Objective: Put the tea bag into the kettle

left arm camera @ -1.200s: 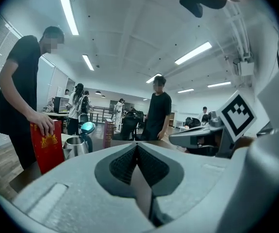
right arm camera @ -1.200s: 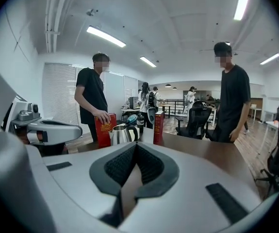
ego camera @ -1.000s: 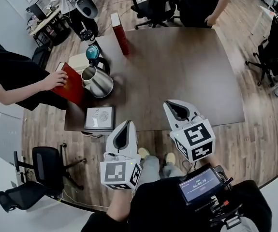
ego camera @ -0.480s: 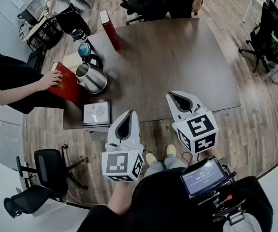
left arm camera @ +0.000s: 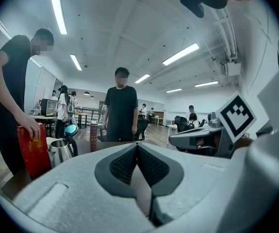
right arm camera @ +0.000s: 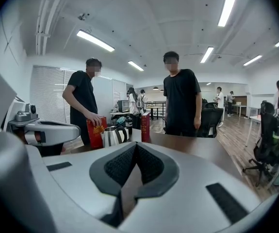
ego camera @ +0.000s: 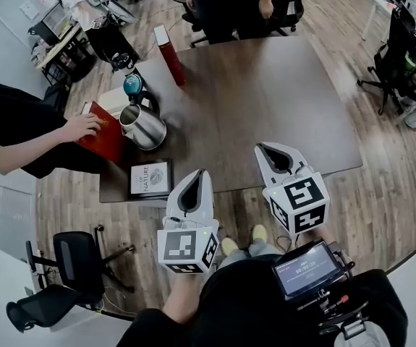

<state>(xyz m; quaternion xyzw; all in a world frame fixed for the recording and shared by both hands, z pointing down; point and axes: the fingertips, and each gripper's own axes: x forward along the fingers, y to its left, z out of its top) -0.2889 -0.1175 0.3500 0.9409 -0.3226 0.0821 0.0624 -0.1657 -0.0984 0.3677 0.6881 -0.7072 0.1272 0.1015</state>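
Note:
The steel kettle (ego camera: 144, 126) stands open-topped at the table's left side, also seen in the left gripper view (left arm camera: 61, 150) and the right gripper view (right arm camera: 111, 136). A person's hand rests on a red box (ego camera: 103, 133) just left of it. No tea bag shows in any view. My left gripper (ego camera: 199, 176) and right gripper (ego camera: 262, 151) hover over the table's near edge, well short of the kettle. Both are shut with nothing between the jaws, as seen from the left gripper (left arm camera: 137, 147) and the right gripper (right arm camera: 136, 145).
On the dark table (ego camera: 265, 100) a "NATURE" book (ego camera: 150, 178) lies at the near left corner. A red book (ego camera: 170, 45) stands at the far left, with a blue round object (ego camera: 133, 84) and a white box (ego camera: 113, 98) behind the kettle. A person stands at the far edge; office chairs surround the table.
The head view has shifted slightly, so the table sits a little lower in frame. Both grippers stay shut near the near edge. The hand remains on the red box.

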